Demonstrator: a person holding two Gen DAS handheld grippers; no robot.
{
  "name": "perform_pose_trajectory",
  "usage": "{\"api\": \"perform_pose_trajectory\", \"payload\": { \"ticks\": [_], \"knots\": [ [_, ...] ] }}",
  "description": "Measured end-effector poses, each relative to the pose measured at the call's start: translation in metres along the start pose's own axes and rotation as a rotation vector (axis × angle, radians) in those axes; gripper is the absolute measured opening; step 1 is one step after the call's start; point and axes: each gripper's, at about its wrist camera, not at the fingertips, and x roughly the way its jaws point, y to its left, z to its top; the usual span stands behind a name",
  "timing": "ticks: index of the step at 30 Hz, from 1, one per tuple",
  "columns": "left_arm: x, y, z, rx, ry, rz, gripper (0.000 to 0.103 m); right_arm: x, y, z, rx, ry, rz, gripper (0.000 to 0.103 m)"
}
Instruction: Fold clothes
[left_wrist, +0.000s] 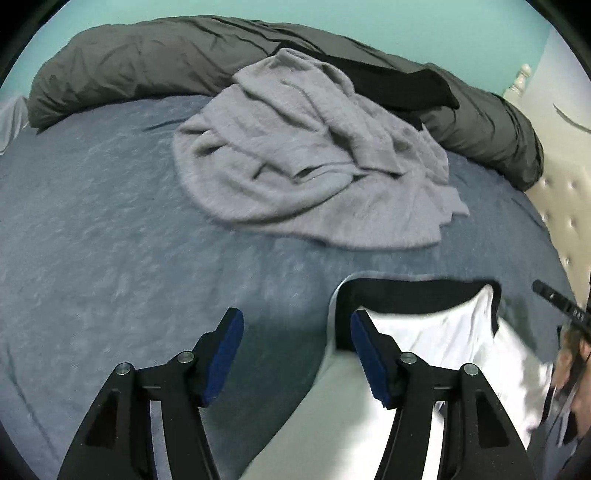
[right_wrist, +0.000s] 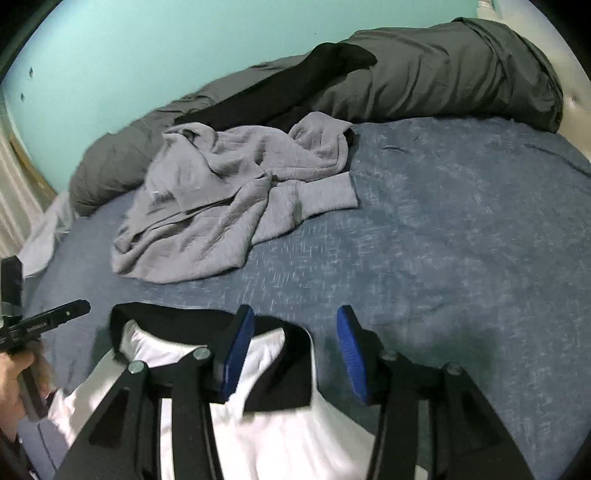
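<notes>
A white garment (left_wrist: 443, 332) with a black collar band (left_wrist: 413, 291) lies flat at the near edge of the blue bed cover (left_wrist: 110, 221). My left gripper (left_wrist: 295, 325) is open above the garment's left edge, with only bed cover between its blue pads. In the right wrist view my right gripper (right_wrist: 295, 321) hovers open over the right end of the collar band (right_wrist: 177, 317) of the white garment (right_wrist: 266, 435); nothing is gripped. A crumpled grey sweater (left_wrist: 306, 158) (right_wrist: 229, 206) lies further back in the middle of the bed.
A dark grey duvet (left_wrist: 147, 62) (right_wrist: 443, 74) is bunched along the far side, with a black garment (left_wrist: 406, 88) (right_wrist: 295, 92) draped on it. A tufted cream headboard (left_wrist: 561, 199) bounds the right. A hand (right_wrist: 14, 387) shows at the left edge.
</notes>
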Motion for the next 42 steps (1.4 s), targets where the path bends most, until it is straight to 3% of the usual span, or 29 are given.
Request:
{"api": "perform_pose_trajectory", "payload": {
  "ticks": [7,11,21,24,26,29,30,33,37,40,42],
  "knots": [
    [-0.019,0.043,-0.051,0.037,0.1,-0.006,0.065,-0.03,-0.046,-0.048,-0.054,0.132,-0.065,0.047],
    [-0.018,0.056,-0.074,0.052,0.16,-0.025,0.064,-0.038,-0.068,-0.068,-0.023,0.176,-0.07,0.047],
    [-0.005,0.057,-0.095,0.049,0.191,-0.104,0.062,-0.02,-0.077,-0.084,-0.031,0.257,-0.114,0.047],
    [-0.002,0.056,-0.096,0.058,0.193,-0.109,0.047,-0.015,-0.079,-0.085,-0.026,0.257,-0.107,0.044],
    [0.0,0.056,-0.096,0.06,0.195,-0.119,0.024,-0.012,-0.077,-0.084,-0.029,0.255,-0.096,0.04],
    [0.001,0.051,-0.095,0.077,0.191,-0.128,0.003,-0.006,-0.073,-0.084,-0.044,0.26,-0.085,0.028],
    [0.0,0.05,-0.094,0.086,0.185,-0.123,0.003,-0.005,-0.071,-0.084,-0.054,0.262,-0.083,0.017],
    [-0.007,0.051,-0.09,0.09,0.153,-0.095,0.003,-0.003,-0.063,-0.085,-0.085,0.257,-0.071,0.002],
    [-0.02,0.069,-0.076,0.036,0.096,-0.039,0.002,-0.013,-0.067,-0.079,-0.088,0.191,-0.129,0.001],
    [-0.015,0.079,-0.068,0.008,0.108,0.0,0.002,-0.022,-0.083,-0.071,-0.052,0.137,-0.212,0.001],
    [-0.011,0.082,-0.062,0.011,0.095,0.07,0.0,-0.022,-0.089,-0.066,-0.042,0.132,-0.257,0.001]
  ]
}}
